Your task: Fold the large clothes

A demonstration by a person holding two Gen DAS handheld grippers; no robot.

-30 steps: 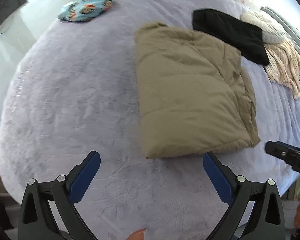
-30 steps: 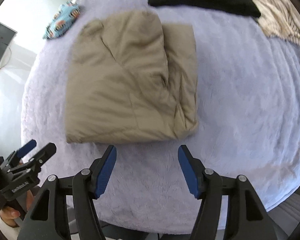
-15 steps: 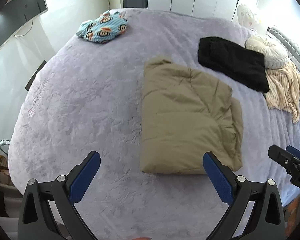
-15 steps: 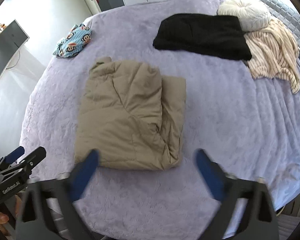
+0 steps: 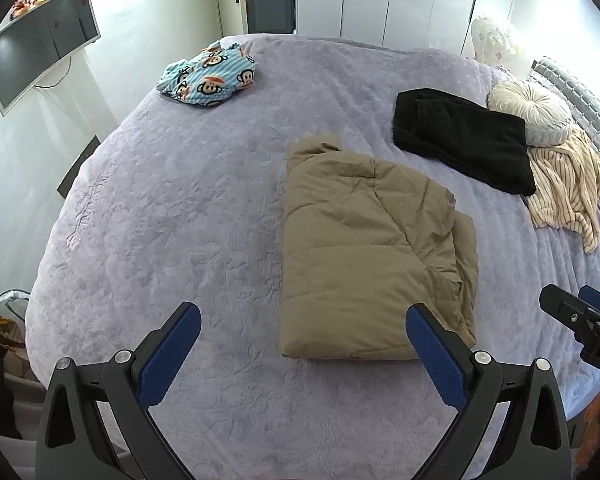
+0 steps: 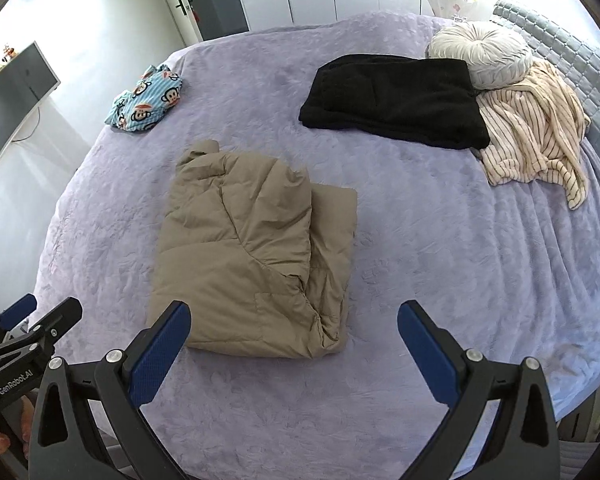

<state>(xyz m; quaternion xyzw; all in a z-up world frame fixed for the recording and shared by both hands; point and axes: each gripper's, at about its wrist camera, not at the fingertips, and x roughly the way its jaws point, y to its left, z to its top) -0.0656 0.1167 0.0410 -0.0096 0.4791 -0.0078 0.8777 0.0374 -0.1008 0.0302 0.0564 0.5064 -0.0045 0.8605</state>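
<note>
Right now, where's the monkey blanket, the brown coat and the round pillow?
monkey blanket (image 5: 208,76), left wrist view, middle of the crumpled heap.
brown coat (image 6: 236,248), right wrist view, top folded panel.
round pillow (image 6: 480,54), right wrist view, centre button.

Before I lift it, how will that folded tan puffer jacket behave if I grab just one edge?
The tan jacket looks puffy and quilted, so probably light for its bulk. It is soft and only loosely folded, with layers bunched at the near corner, so it would likely flop open from one edge. Its smooth shell may slip on the bedspread.
</note>
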